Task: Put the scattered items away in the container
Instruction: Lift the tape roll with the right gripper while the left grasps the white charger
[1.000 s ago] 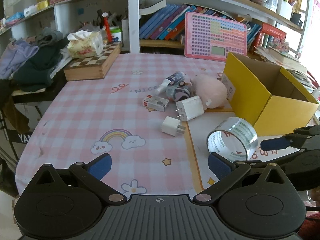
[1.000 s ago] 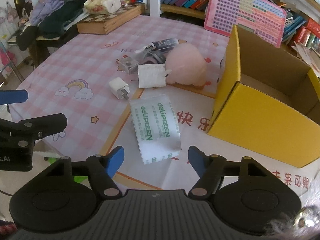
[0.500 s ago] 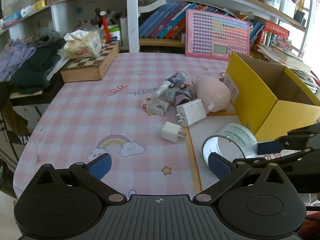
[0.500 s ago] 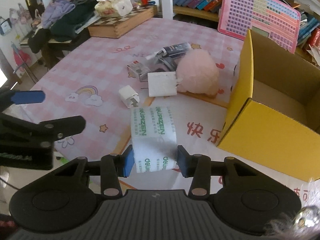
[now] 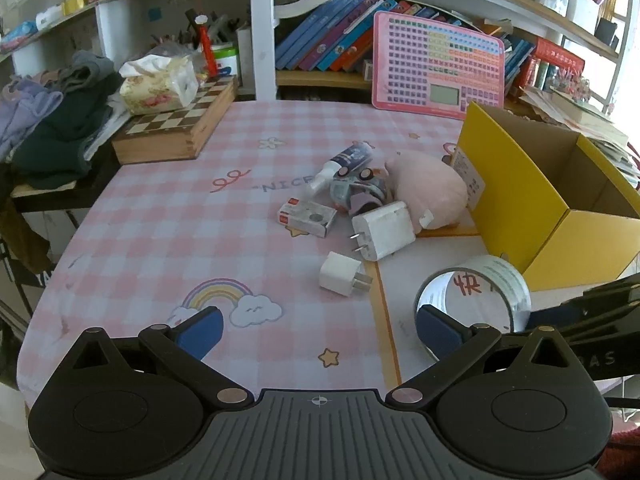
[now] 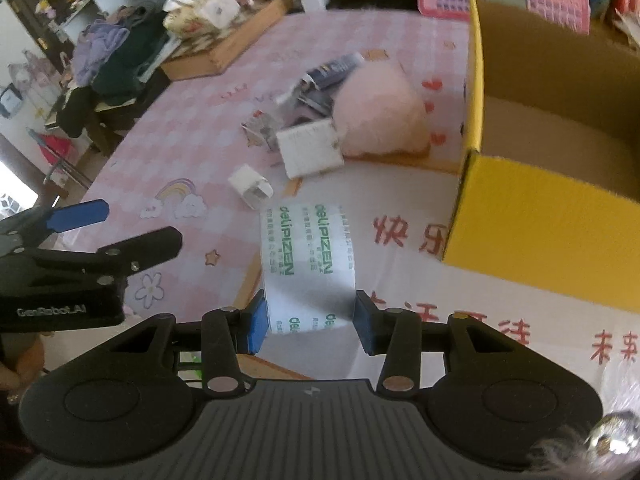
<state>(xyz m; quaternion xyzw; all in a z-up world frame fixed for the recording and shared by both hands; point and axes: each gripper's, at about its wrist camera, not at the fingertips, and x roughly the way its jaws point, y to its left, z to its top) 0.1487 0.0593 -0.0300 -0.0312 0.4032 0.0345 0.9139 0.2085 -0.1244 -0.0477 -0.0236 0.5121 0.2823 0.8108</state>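
Observation:
My right gripper (image 6: 310,320) is shut on a clear tape roll (image 6: 306,256) with green print and holds it above the tablecloth; the roll also shows in the left wrist view (image 5: 476,292). The open yellow box (image 6: 532,216) stands to its right, also seen in the left wrist view (image 5: 516,196). My left gripper (image 5: 318,330) is open and empty over the rainbow print. Scattered ahead lie a small white charger (image 5: 340,274), a large white charger (image 5: 384,230), a pink plush (image 5: 430,190), a small carton (image 5: 306,216) and a tube (image 5: 344,162).
A chessboard box (image 5: 176,128) with a tissue pack stands at the back left, next to a pile of clothes (image 5: 52,120). A pink keyboard toy (image 5: 436,68) leans on the bookshelf behind. The table edge runs along the left and near side.
My right gripper closed on the tape roll and lifted it toward the yellow box. The left gripper stayed open and drew back a little.

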